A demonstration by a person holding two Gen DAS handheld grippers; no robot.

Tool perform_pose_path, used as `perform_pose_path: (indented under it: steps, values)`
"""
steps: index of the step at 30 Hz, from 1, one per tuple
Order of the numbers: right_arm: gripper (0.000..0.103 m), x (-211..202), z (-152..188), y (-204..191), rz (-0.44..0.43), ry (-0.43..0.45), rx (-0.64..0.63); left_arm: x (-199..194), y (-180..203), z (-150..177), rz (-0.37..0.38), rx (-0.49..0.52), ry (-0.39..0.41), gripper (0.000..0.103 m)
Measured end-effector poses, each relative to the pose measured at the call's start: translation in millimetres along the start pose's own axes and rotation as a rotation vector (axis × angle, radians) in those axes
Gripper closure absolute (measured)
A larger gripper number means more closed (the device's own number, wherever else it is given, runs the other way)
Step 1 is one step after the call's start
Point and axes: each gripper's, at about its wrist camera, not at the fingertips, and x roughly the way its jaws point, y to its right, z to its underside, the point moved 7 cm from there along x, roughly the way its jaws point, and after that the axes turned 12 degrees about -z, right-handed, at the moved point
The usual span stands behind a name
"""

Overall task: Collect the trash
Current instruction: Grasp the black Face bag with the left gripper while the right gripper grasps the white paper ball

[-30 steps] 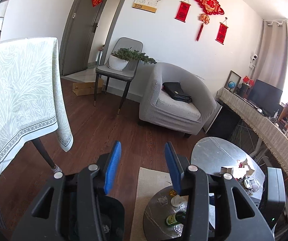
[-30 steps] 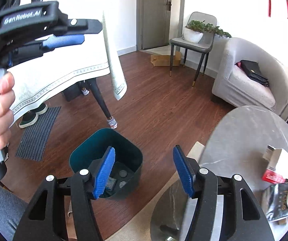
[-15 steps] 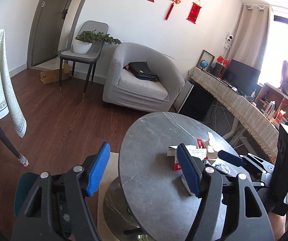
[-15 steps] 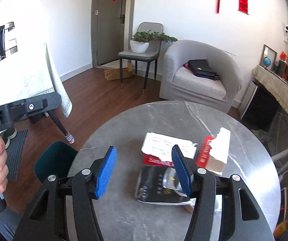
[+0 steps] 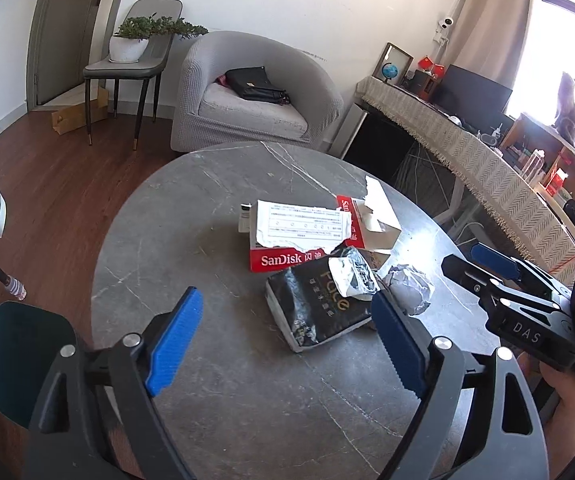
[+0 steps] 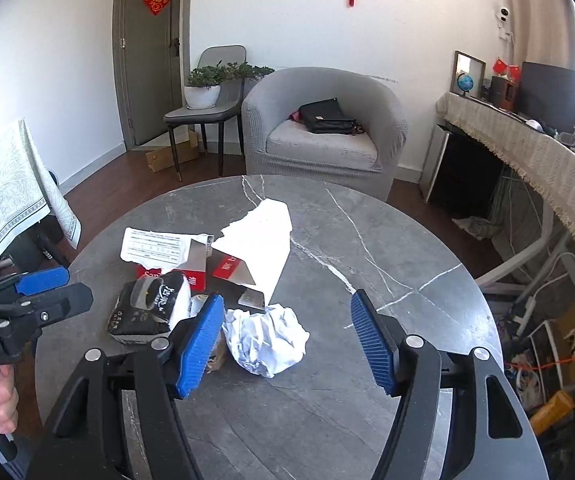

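Trash lies on a round grey marble table (image 5: pixel 191 240) (image 6: pixel 387 240): a torn red-and-white SanDisk box (image 5: pixel 295 236) (image 6: pixel 243 248), a black tissue packet (image 5: pixel 319 304) (image 6: pixel 147 308) and a crumpled white paper ball (image 5: pixel 409 286) (image 6: pixel 265 338). My left gripper (image 5: pixel 287 340) hovers over the table's near side with its jaws opening and nothing between them; the black packet lies just beyond. My right gripper (image 6: pixel 287 340) is also opening, with the paper ball between its fingertips but untouched. A dark teal bin (image 5: pixel 23 360) stands on the floor at the left.
A grey armchair (image 6: pixel 319 128) with a black bag stands behind the table. A chair with a potted plant (image 6: pixel 207 92) is by the door. A cloth-covered sideboard (image 6: pixel 527 152) runs along the right. A clothed table (image 6: pixel 3 188) is at the left.
Both grippers swung from over the floor and bin to above the round table and its trash. The left jaws have spread much wider; the right ones slightly wider.
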Motion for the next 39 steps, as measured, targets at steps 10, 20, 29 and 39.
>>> perform_pose_path:
  steps: [10,20,29,39]
  values:
    - [0.034,-9,16,22,0.007,-0.011,0.030,24,26,8,0.028,-0.034,-0.051,0.013]
    - [0.032,-8,22,22,-0.020,-0.021,0.016,40,31,8,0.015,-0.085,-0.070,0.013]
    - [0.032,0,27,14,-0.082,-0.054,-0.031,47,36,2,-0.058,-0.062,-0.081,0.012]
    - [0.032,13,37,-9,-0.183,-0.109,-0.068,50,36,-3,-0.086,-0.048,-0.080,0.026]
